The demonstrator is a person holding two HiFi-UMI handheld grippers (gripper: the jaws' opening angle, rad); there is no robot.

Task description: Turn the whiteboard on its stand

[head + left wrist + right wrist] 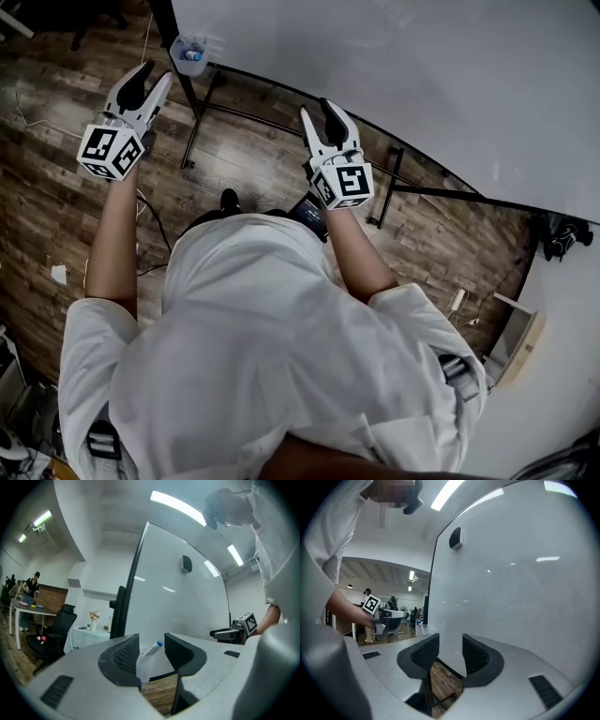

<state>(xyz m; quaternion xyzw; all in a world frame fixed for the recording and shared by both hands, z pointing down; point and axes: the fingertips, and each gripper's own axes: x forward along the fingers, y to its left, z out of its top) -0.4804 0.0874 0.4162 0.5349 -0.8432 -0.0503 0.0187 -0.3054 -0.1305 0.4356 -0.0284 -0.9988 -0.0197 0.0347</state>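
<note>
The whiteboard [422, 75] is a large white panel tilted across the upper right of the head view, on a black stand [202, 105]. My right gripper [319, 111] reaches up to its lower black edge, fingertips at the rim. In the right gripper view the jaws [450, 651] stand apart, with the whiteboard [511, 597] filling the space beyond them and nothing pressed between the pads. My left gripper [155, 80] is open to the left of the board, pointing at a clear holder [190, 52] with a blue-capped marker. That holder [147, 660] shows through the gap of the left gripper [152, 651].
A dark round object [186, 563] sticks to the board's face. Black stand bars [441, 194] cross the wooden floor under the board, and cables [150, 220] lie at the left. An office chair [56, 630], a table with flowers [93, 618] and seated people [28, 588] are farther off.
</note>
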